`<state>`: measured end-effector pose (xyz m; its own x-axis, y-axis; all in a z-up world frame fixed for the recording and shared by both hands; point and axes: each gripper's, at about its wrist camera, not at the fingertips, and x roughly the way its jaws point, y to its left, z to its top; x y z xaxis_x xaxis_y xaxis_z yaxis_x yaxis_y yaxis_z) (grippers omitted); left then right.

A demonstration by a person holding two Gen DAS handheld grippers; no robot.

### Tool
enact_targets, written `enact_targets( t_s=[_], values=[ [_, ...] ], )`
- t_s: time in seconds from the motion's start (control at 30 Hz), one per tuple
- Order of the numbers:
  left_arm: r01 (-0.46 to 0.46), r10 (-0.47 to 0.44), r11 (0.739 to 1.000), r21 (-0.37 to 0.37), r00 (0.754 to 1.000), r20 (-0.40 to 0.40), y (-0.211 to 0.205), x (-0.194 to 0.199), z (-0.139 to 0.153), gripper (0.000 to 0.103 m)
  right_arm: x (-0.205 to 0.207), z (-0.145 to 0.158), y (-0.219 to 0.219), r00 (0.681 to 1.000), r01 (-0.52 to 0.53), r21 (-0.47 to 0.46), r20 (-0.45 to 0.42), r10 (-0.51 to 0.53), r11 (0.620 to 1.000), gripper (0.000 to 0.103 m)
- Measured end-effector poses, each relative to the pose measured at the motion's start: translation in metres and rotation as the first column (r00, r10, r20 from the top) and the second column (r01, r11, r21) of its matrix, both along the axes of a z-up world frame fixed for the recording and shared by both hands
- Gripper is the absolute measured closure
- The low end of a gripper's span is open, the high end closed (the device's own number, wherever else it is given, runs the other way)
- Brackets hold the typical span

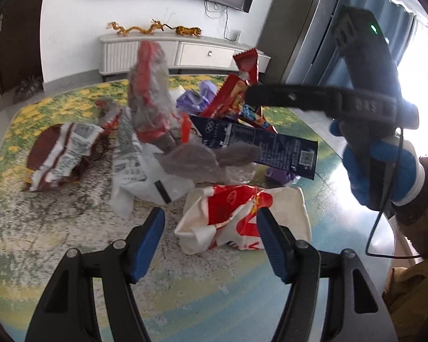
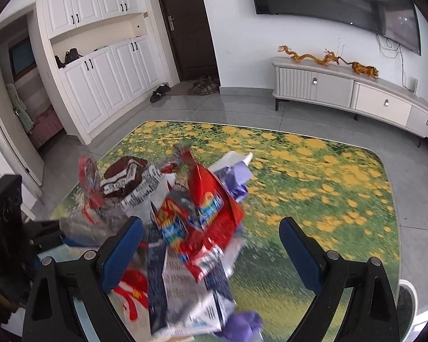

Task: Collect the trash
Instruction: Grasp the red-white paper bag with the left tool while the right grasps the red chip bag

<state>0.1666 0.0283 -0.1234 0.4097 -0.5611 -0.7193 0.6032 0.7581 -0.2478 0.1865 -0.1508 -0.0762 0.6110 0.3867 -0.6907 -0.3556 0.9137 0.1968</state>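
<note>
Collection barely begun: the wrapper pile (image 1: 185, 131) lies loose on the flower-printed worktop (image 1: 42, 228), no bin in sight. The left gripper (image 1: 211, 242) stands released around a red-and-white wrapper (image 1: 242, 219). The right gripper (image 2: 211, 250), unclenched, straddles the pile. Only the left view shows the person's gloved hand (image 1: 385, 171); only the right shows the door (image 2: 185, 25).

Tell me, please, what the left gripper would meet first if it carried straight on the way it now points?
Probably the crumpled red-and-white plastic wrapper lying between the open jaws of the left gripper, just ahead of the fingertips on the flower-printed table cover; depth is hard to judge.
</note>
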Motion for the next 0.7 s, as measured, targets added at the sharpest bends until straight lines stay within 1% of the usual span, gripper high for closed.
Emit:
enact_targets(
  t_s=[0.03,0.1,0.17,0.2,0.23,0.27,0.3,0.33,0.37,0.43,0.57,0.7],
  values=[
    [0.009,-0.009,1.000,-0.005,1.000,-0.010,-0.002,0.000,-0.002,0.043,0.004,-0.001,0.002,1.000,-0.004,0.011,-0.007,0.004,1.000,0.007],
    [0.019,-0.020,1.000,-0.011,1.000,-0.023,-0.005,-0.001,-0.005,0.047,0.010,-0.003,0.005,1.000,-0.008,0.016,-0.017,0.008,1.000,0.011],
    [0.025,-0.026,1.000,-0.016,0.999,-0.033,-0.009,-0.003,-0.006,0.054,0.015,-0.005,0.007,1.000,-0.012,0.028,-0.028,0.013,1.000,0.022],
    [0.023,-0.024,1.000,-0.018,0.999,-0.042,-0.011,-0.004,-0.008,0.060,0.017,-0.006,0.007,0.999,-0.012,0.042,-0.037,0.014,0.999,0.026],
    [0.016,-0.017,1.000,-0.025,0.999,-0.048,-0.011,-0.006,-0.007,0.061,0.017,-0.007,0.006,0.999,-0.012,0.057,-0.045,0.015,0.998,0.036],
    [0.005,-0.007,0.999,-0.033,0.999,-0.052,-0.010,-0.006,-0.007,0.064,0.018,-0.008,0.004,0.999,-0.011,0.067,-0.050,0.014,0.998,0.043],
    [-0.006,0.004,0.999,-0.038,0.999,-0.054,-0.009,-0.007,-0.007,0.074,0.017,-0.008,0.002,0.999,-0.005,0.078,-0.050,0.009,0.997,0.045],
    [-0.014,0.012,0.999,-0.037,0.998,-0.061,-0.009,-0.009,-0.007,0.075,0.014,-0.007,0.000,0.999,-0.004,0.086,-0.045,0.008,0.996,0.051],
    [-0.027,0.026,0.999,-0.031,0.998,-0.056,-0.009,-0.011,-0.007,0.075,0.012,-0.005,-0.001,0.999,-0.005,0.090,-0.041,0.008,0.996,0.061],
    [-0.049,0.048,0.999,-0.012,0.998,-0.049,-0.012,-0.019,-0.006,0.075,0.006,0.000,-0.003,1.000,-0.004,0.096,-0.028,0.007,0.995,0.073],
    [-0.080,0.080,0.997,-0.016,0.996,-0.038,-0.013,-0.033,0.000,0.076,-0.007,0.012,-0.008,1.000,-0.005,0.102,0.008,0.004,0.995,0.084],
    [-0.112,0.112,0.994,-0.008,0.994,-0.014,-0.006,-0.050,0.012,0.076,-0.024,0.027,-0.016,0.999,-0.003,0.124,0.047,-0.003,0.992,0.085]
  ],
)
